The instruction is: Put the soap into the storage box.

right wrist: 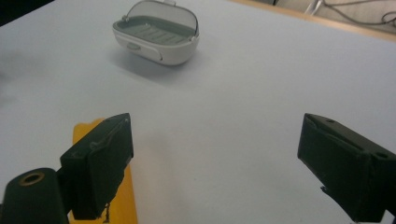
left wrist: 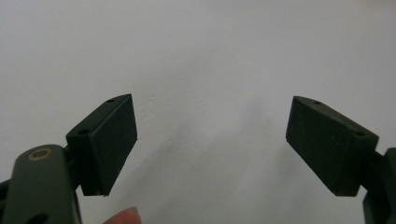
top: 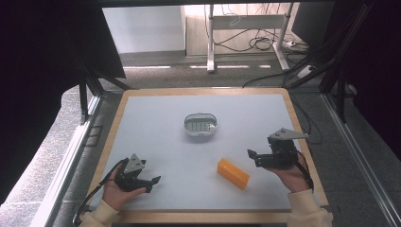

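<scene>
An orange rectangular block lies on the pale table at the front right. A small white soap case with its clear lid up sits near the middle. My right gripper hovers just right of the block, jaws open and empty. In the right gripper view, the block lies partly behind the left jaw of the right gripper, and the case stands farther ahead. My left gripper rests at the front left, open over bare table; the left gripper view shows the left gripper with nothing between its jaws.
A wooden rim borders the table. Beyond the far edge are a floor with cables and the metal legs of a desk. Dark frames stand at both sides. A fingertip pokes in at the bottom of the left gripper view.
</scene>
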### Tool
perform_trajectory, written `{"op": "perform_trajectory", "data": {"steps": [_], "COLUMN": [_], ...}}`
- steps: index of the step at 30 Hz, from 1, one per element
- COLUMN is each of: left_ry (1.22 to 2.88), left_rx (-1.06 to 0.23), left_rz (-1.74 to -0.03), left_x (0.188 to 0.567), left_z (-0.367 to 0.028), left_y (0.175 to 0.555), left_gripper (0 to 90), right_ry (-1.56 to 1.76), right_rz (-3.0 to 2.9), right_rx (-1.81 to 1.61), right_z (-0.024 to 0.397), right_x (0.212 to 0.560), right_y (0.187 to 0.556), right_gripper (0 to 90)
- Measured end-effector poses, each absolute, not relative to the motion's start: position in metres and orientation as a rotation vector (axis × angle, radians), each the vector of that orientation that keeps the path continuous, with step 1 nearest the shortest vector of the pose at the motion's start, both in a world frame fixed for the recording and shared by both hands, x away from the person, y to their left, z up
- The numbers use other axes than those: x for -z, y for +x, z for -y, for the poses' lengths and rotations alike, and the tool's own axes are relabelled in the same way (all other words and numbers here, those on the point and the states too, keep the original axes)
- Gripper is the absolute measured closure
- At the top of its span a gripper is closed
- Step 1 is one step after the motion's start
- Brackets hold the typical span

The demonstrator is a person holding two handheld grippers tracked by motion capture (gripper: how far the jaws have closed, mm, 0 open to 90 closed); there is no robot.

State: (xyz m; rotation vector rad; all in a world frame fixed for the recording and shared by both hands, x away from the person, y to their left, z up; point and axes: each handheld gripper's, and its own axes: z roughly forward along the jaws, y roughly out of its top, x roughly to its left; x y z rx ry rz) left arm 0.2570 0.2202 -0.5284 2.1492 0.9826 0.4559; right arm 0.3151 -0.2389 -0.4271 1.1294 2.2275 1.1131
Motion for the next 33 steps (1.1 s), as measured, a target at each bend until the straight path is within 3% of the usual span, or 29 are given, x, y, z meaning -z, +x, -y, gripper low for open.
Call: {"op": "perform_trajectory", "data": {"steps": [33], "left_ry": [2.135], "left_rx": [-0.493], "left_rz": [-1.002], "left_x": [0.525], "left_z": [-0.224], "left_y": [0.256], "left_gripper": [16.9], "right_ry": [0.925], "right_rz": [-2.471], "right_rx": [-0.972], "right_z": [0.192], "right_x": [0.412], "right_y": [0.304], "right_gripper": [24.9]}}
